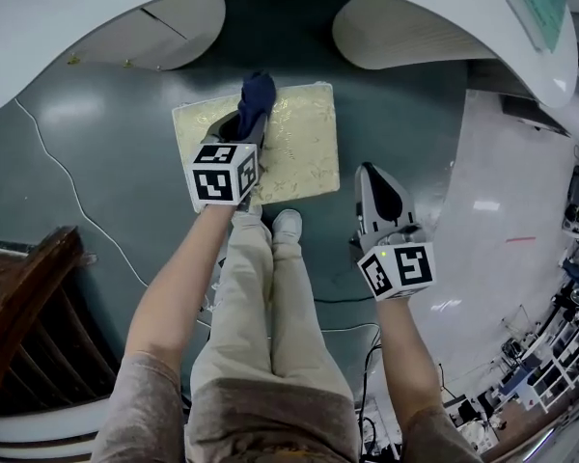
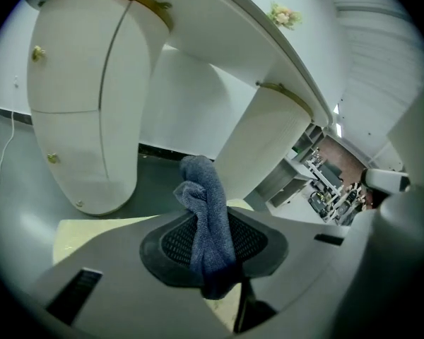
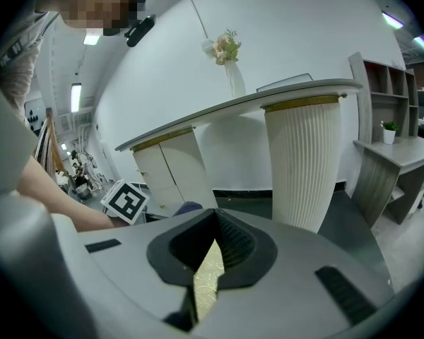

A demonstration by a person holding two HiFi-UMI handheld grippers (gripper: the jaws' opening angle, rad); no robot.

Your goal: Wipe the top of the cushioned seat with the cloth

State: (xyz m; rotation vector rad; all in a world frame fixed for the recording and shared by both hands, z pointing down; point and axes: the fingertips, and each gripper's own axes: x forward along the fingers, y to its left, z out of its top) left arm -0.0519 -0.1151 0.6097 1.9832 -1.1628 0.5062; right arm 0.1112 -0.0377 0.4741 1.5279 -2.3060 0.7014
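At floor level, cushioned seat (image 1: 304,148): a square pad in pale yellow with a faint pattern. It lies flat on the grey-green floor (image 1: 116,133), just in front of the person's white shoes (image 1: 287,225).
Cloth (image 1: 257,93): dark blue and bunched. In the head view it sits over the seat's far edge, toward the left half. Whether it presses on the fabric cannot be told.
Left gripper (image 1: 249,122): held over the seat's left half, its marker cube (image 1: 222,173) toward the person.
Left jaws: clenched on the cloth (image 2: 201,189). The left gripper view shows the fabric pinched between the black ribbed pads. One fold rises past the tips and a short end hangs below.
Seat under the left gripper (image 2: 213,244): its pale top (image 2: 92,235) shows to the left of the jaws.
Right gripper (image 1: 370,174): off the seat, just beside its right edge, over bare floor.
Right jaws: closed on nothing. In the right gripper view (image 3: 213,249) the tips meet, and the thin wedge left below them shows only the patterned seat (image 3: 208,277).
Surroundings: a curved white surface (image 1: 87,13) arcs over the far side on a ribbed pedestal (image 3: 300,161), with flowers (image 3: 227,48) on top. A thin white cable (image 1: 72,186) trails across the floor at left.
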